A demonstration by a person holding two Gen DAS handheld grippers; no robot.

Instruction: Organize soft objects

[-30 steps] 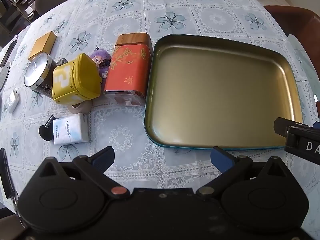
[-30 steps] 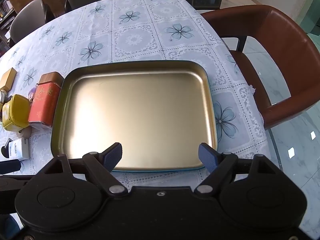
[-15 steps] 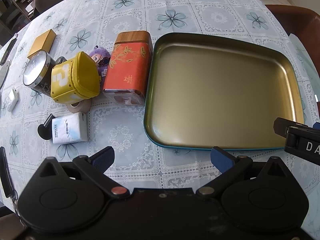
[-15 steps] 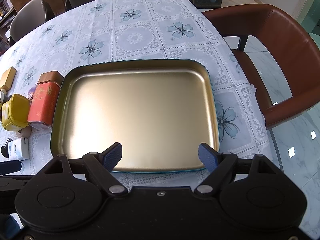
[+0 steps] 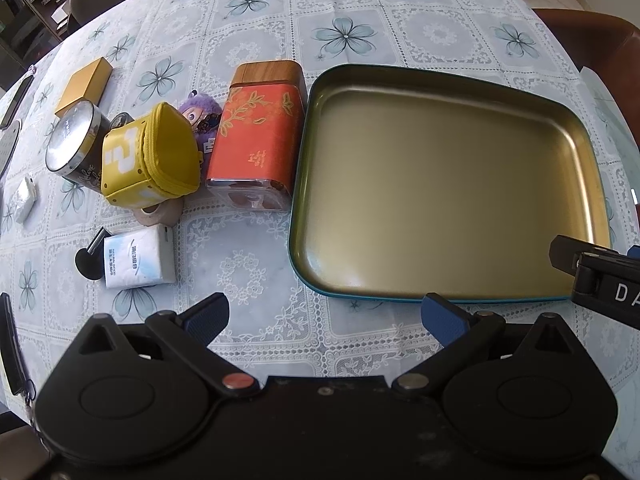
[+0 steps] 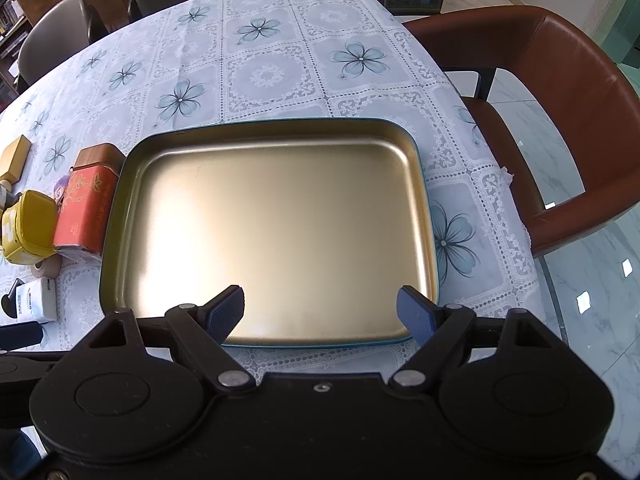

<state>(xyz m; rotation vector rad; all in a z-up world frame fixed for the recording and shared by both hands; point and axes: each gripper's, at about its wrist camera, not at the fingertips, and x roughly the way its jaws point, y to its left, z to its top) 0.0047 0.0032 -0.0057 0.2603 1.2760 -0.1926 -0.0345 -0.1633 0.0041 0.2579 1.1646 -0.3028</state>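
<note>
While both tools hover over the near edge of the flowered tablecloth (image 5: 256, 272), the gold tray (image 5: 448, 200) serves as the landmark: it lies flat with nothing in it, its teal outer wall showing along the near side.

Just left of the tray, almost touching its wall, an orange tin (image 5: 256, 144) with a wood-coloured lid lies on its side. Left of the tin, further from the tray, a yellow zip pouch (image 5: 150, 156) printed with a question mark sits tilted, leaning against a dark round tin (image 5: 74, 148). A purple plush toy (image 5: 200, 114) is wedged between the pouch and the orange tin, mostly hidden. Nearer the camera and well left of the tray lies a white tissue pack (image 5: 138, 258) (a small black item pokes out at its left). A flat gold box (image 5: 84, 86) sits at the far left.

The left gripper (image 5: 324, 316) has its blue-padded fingers spread wide, holding nothing, just short of the tray's near-left corner. The right gripper (image 6: 320, 308) is likewise spread and empty, its fingertips over the tray's near rim. A brown chair (image 6: 560, 100) stands right of the tray.
</note>
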